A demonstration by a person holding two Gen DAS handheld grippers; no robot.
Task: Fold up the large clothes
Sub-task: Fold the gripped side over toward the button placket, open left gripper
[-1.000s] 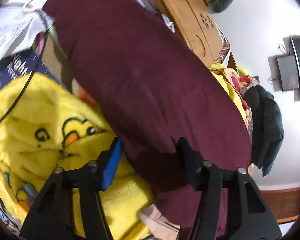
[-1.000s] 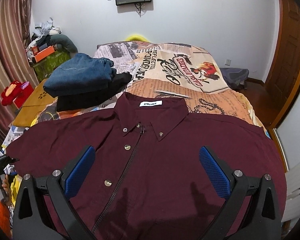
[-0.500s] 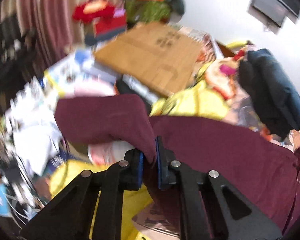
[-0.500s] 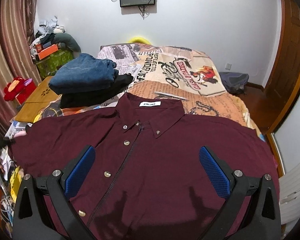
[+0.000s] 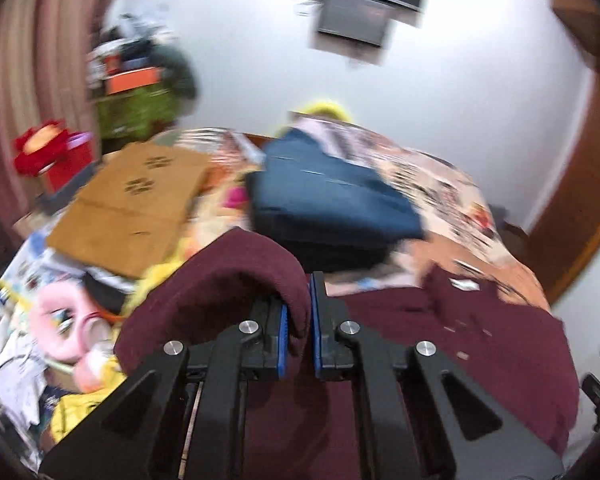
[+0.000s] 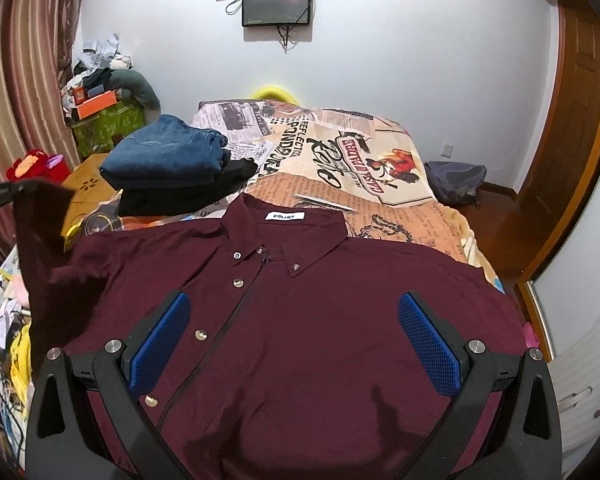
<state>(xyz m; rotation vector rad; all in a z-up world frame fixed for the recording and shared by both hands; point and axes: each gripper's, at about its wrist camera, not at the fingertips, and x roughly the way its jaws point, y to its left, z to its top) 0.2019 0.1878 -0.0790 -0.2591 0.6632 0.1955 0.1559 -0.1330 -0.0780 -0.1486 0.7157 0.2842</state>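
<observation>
A maroon button-up shirt (image 6: 320, 300) lies face up on the bed, collar toward the far wall. My left gripper (image 5: 298, 320) is shut on the shirt's left sleeve (image 5: 236, 280) and holds it lifted above the bed's left edge; the raised sleeve (image 6: 40, 240) also shows in the right wrist view. My right gripper (image 6: 292, 340) is open and empty, hovering over the shirt's front. The shirt body (image 5: 460, 352) spreads to the right in the blurred left wrist view.
Folded blue jeans (image 6: 164, 156) on black clothes (image 6: 188, 196) sit on the printed bedspread (image 6: 360, 160) at the shirt's far left. A cardboard sheet (image 5: 132, 204), yellow fabric and clutter lie left of the bed. A wooden door (image 6: 572, 120) is at right.
My left gripper closed on the sleeve and lifted it up, swinging toward the bed. My right gripper stayed open over the shirt, almost still.
</observation>
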